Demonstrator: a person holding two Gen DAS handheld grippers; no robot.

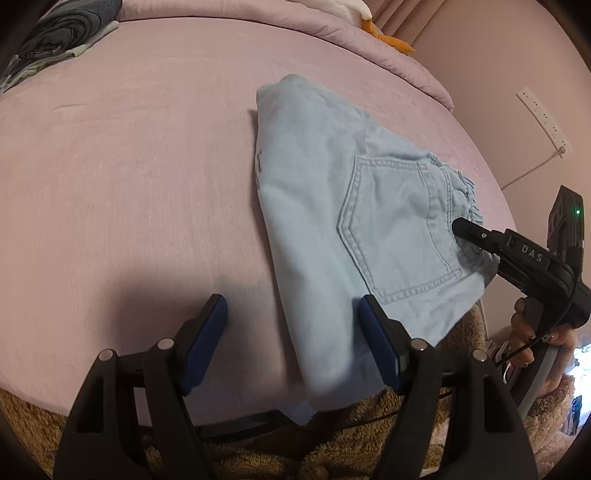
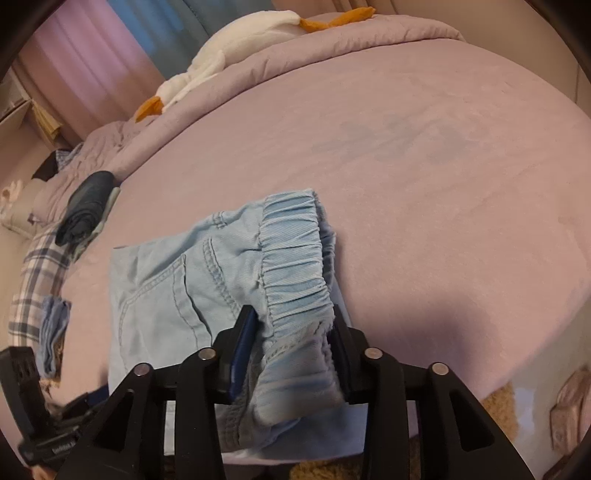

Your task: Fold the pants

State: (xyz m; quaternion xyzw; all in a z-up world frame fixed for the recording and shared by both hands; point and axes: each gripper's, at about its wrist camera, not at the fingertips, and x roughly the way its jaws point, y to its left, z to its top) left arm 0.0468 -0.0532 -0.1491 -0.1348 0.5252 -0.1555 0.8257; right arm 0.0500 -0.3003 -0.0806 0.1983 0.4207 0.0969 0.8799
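Note:
Light blue denim pants [image 1: 332,206] lie folded on the pink bed, back pocket up. In the right wrist view the pants [image 2: 192,280] show their elastic waistband [image 2: 295,266] bunched near the camera. My right gripper [image 2: 291,332] is shut on the waistband; it also shows in the left wrist view [image 1: 461,229] at the pants' right edge. My left gripper [image 1: 291,317] is open and empty, just above the near edge of the pants, with one pad over the sheet and the other over the denim.
The pink bed sheet [image 1: 129,166] spreads left and far. A dark folded garment [image 1: 62,33] lies far left, also in the right wrist view [image 2: 88,206]. A white and orange plush [image 2: 236,55] rests on the rolled quilt. A power strip [image 1: 543,118] hangs on the wall.

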